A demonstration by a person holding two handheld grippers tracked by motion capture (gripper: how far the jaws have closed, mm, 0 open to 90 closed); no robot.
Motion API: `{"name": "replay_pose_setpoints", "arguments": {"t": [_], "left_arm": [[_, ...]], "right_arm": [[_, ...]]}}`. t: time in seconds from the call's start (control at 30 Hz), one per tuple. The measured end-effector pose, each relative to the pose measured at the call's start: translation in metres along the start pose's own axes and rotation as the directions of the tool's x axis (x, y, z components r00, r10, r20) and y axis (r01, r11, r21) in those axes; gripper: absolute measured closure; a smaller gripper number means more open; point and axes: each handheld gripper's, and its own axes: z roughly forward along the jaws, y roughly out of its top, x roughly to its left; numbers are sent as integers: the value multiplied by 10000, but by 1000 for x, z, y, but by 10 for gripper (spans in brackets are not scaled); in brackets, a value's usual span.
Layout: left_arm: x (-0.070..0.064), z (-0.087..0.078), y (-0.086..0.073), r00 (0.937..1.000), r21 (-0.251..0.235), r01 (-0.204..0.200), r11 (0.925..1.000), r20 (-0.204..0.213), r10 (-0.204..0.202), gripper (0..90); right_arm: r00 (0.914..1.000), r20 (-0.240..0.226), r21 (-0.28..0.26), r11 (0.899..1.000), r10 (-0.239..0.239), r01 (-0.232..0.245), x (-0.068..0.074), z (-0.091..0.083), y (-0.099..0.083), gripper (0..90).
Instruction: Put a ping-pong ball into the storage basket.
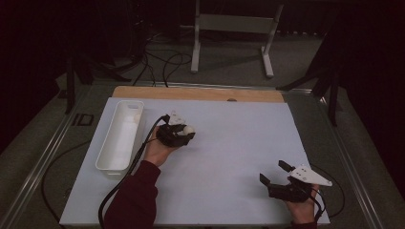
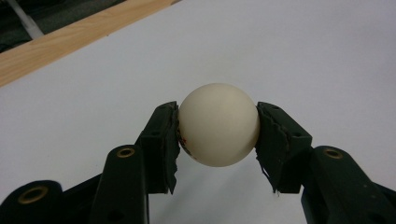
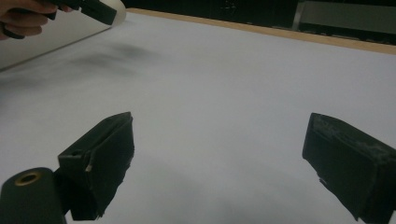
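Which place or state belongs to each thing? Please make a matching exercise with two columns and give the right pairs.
Things:
1. white ball
2. white bin
3. left tool
4. right tool

Places or states:
A. open, with nothing between its jaws
B. at the left part of the white sheet
C. clamped between two black jaws
D. shut on a round thing

Pairs: 1-C, 2-B, 3-D, 4-A

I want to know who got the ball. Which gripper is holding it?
The left gripper, beside the white bin. Its jaws press both sides of the white ball. The right gripper, near the table's front edge, is open with nothing between its jaws.
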Motion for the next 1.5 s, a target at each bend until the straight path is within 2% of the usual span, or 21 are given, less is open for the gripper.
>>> {"name": "replay_pose_setpoints", "arguments": {"t": [0.7, 0.97, 1.5], "left_arm": [[-8, -29, 11, 9983, -405, -384, 9984, 430, 401, 518], [-7, -38, 14, 9979, -606, -315, 9977, 545, 348, 518], [-8, -49, 18, 9964, -666, -443, 9968, 697, 489, 518]], "right_arm": [[10000, -6, -2, 10000, 5, -5, 0, 0, 0, 90], [10000, -8, 2, 10000, 12, -12, 0, 1, 0, 90], [10000, -3, 0, 10000, -5, 5, 0, 0, 0, 90]]}}
